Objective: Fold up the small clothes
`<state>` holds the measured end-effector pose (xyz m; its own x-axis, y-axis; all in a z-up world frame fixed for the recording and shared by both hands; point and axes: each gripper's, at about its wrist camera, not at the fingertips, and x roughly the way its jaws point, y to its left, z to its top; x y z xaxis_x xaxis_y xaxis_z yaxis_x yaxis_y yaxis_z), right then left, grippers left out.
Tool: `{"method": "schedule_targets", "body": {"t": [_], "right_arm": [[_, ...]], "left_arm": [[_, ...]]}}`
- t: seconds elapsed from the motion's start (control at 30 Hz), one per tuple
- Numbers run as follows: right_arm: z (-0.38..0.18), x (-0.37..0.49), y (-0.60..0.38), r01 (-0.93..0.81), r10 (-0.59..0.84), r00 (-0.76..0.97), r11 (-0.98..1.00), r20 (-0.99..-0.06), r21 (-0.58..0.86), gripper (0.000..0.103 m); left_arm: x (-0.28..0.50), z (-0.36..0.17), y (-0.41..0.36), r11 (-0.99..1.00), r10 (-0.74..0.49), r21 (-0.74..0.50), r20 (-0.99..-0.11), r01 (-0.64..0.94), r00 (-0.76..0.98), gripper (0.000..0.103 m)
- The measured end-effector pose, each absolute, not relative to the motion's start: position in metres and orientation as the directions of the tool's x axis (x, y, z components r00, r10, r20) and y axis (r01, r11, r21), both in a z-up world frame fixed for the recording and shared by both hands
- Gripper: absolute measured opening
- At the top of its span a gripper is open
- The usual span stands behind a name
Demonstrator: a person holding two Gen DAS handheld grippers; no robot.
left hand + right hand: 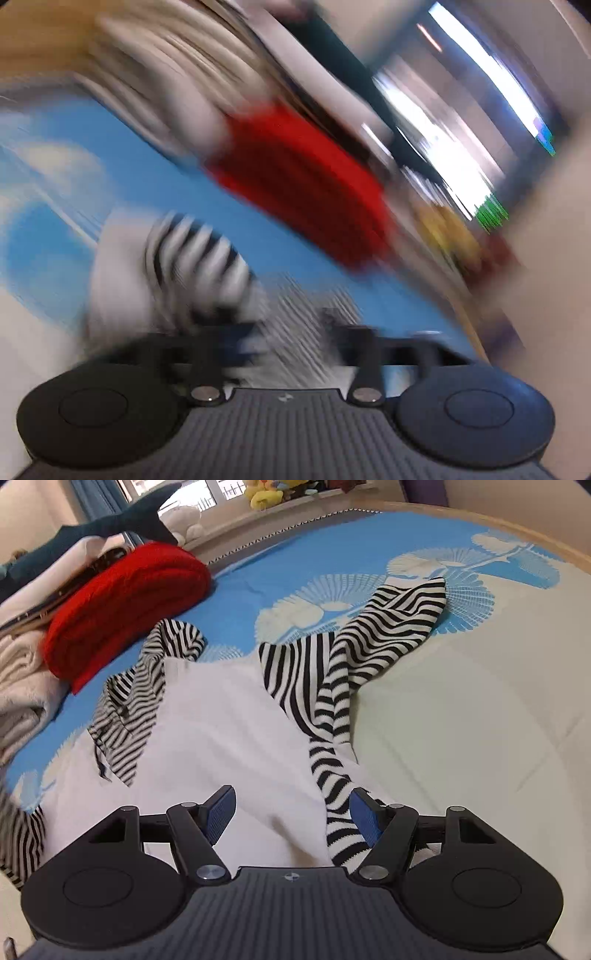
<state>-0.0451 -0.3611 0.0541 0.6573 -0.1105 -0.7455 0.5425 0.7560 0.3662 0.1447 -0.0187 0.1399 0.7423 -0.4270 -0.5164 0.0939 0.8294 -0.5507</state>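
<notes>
Right wrist view is sharp. Right gripper (293, 818) has its jaws spread wide, released, over a garment (229, 716) with a white body and black-and-white striped sleeves, spread on a bed (461, 701) with a blue and white patterned cover. 1 striped sleeve (332, 775) runs down between the jaws, lying against the inner face of the right blue pad (364, 818); the left pad (221, 814) is clear of cloth. A 2nd striped part (136, 698) lies crumpled to the left, and more striped fabric is cut off at the frame's lower left edge. Near the far left sit a folded red knit (122, 609) and a pile of white cloth (22, 686), partly out of frame. Left wrist view is heavily motion-blurred: left gripper (291, 336) shows only dark finger bases, jaw state cannot be told. Ahead of it a striped smear (199, 254), blue cover (155, 162) and a red blur (306, 184) are recognisable; background beyond is unreadable streaks.
</notes>
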Motion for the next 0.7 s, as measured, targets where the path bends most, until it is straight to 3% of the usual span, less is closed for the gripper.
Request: {"method": "schedule_targets", "body": {"t": [0.03,0.17,0.37,0.43,0.53,0.7], "right_arm": [[0.055,-0.045,-0.361,0.537,-0.093,0.662,0.752,-0.744,0.383,0.07],[0.061,-0.046,-0.361,0.511,-0.031,0.682,0.735,-0.73,0.445,0.07],[0.069,-0.045,-0.359,0.444,0.02,0.712,0.762,-0.701,0.472,0.071],[0.071,-0.029,-0.362,0.416,0.082,0.709,0.754,-0.7,0.509,0.071],[0.076,0.025,-0.363,0.371,0.175,0.696,0.742,-0.696,0.558,0.071],[0.084,0.157,-0.318,0.327,0.189,0.636,0.812,-0.749,0.483,0.071]], "left_arm": [[0.136,0.132,-0.036,0.84,-0.443,-0.53,-0.551,0.114,0.707,0.101],[0.089,0.095,-0.032,0.909,-0.382,-0.396,-0.659,0.134,0.648,0.102],[0.061,0.059,0.08,0.954,-0.058,-0.248,-0.702,-0.168,0.71,0.102],[0.077,0.049,0.103,0.94,-0.044,-0.265,-0.721,-0.216,0.692,0.102],[0.102,0.039,0.115,0.912,-0.119,-0.343,-0.747,-0.226,0.654,0.102],[0.122,0.029,0.104,0.935,-0.055,-0.259,-0.782,-0.242,0.621,0.102]]}}
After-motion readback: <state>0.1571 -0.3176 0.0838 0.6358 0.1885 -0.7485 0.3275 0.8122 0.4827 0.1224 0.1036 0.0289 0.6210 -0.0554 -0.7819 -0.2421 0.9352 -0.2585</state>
